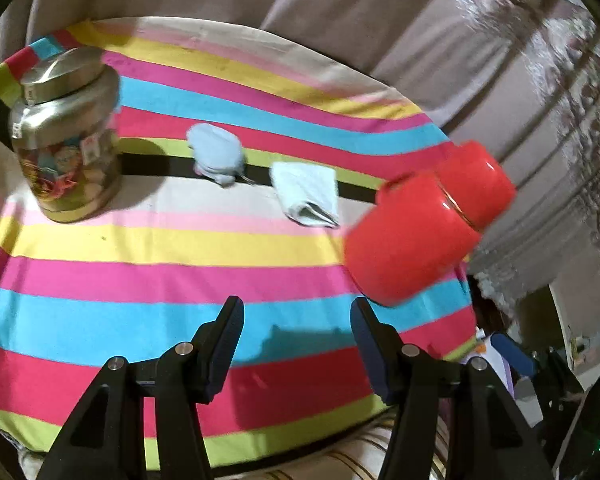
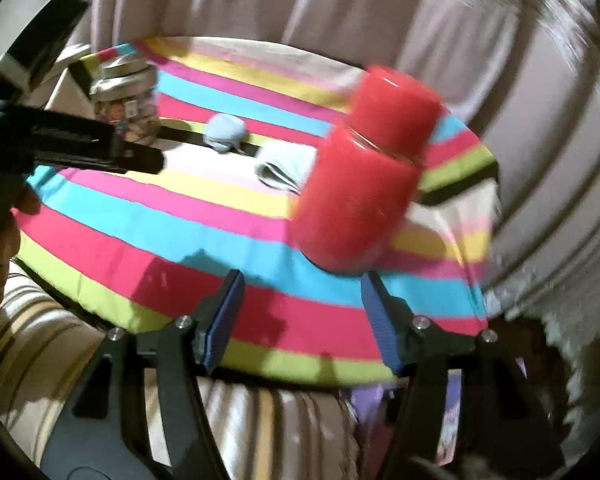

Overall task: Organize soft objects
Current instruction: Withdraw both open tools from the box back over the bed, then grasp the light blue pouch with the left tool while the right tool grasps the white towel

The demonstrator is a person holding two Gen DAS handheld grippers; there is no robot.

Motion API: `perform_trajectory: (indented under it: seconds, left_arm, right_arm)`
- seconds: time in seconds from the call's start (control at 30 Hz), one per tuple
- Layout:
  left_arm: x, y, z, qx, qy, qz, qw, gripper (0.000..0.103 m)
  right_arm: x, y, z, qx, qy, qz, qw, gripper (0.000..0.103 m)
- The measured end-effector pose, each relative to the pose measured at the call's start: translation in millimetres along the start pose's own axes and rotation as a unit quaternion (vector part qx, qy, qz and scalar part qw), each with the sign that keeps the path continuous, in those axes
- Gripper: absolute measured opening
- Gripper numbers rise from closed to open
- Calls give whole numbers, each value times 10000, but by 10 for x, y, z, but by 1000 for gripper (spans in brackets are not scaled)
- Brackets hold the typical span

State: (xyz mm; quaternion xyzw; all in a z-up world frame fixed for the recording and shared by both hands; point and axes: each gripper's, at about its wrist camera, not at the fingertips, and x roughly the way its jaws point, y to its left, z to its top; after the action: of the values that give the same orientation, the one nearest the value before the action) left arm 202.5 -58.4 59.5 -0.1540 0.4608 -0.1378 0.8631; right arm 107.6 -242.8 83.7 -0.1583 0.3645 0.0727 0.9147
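**Both tools open above striped counter**

Left tool (image 1: pixel 296 312) and right tool (image 2: pixel 302 286) hovered with fingers apart, holding nothing. On the striped counter (image 1: pixel 180 248), a balled blue sock (image 1: pixel 216 158) and a folded pale cloth (image 1: pixel 306 192) lay near the middle, just apart. A metal jar (image 1: pixel 66 136) stood at the left edge, a red container (image 1: pixel 428 232) at the right. Open cloth lay before both tools. Curtains (image 2: pixel 340 4) hung behind.

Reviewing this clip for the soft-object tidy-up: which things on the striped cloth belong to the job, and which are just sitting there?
Part of the job:
- balled-up pale blue cloth
- folded pale blue cloth
- left gripper and right gripper, both open and empty

Just lying about:
- red container, at the table's right edge
- metal jar, at the left
- striped tablecloth under everything
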Motion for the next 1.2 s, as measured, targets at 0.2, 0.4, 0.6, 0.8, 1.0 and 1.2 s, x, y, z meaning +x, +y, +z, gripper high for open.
perform_trajectory:
  seconds: [0.2, 0.4, 0.6, 0.8, 1.0, 1.2]
  left_arm:
    - [166, 257, 284, -158, -62, 238, 9996, 58]
    - [531, 411, 585, -237, -67, 499, 9984, 67]
    - [882, 470, 854, -138, 2, 644, 9978, 69]
    - [1234, 566, 1120, -238, 35, 763, 9968, 73]
    - [1599, 618, 1387, -324, 156, 942, 9949, 79]
    - [1922, 690, 1534, -394, 348, 1162, 9918, 79]
  right_arm:
    - [389, 298, 277, -290, -51, 130, 9995, 65]
    - [785, 418, 529, -238, -144, 213, 9994, 73]
    - [1257, 461, 769, -98, -53, 222, 9997, 75]
    - [1705, 491, 939, -26, 107, 173, 9998, 75]
    - [2107, 479, 1057, 106, 246, -19, 9996, 77]
    - [2450, 410, 1110, 275, 431, -70, 9987, 78]
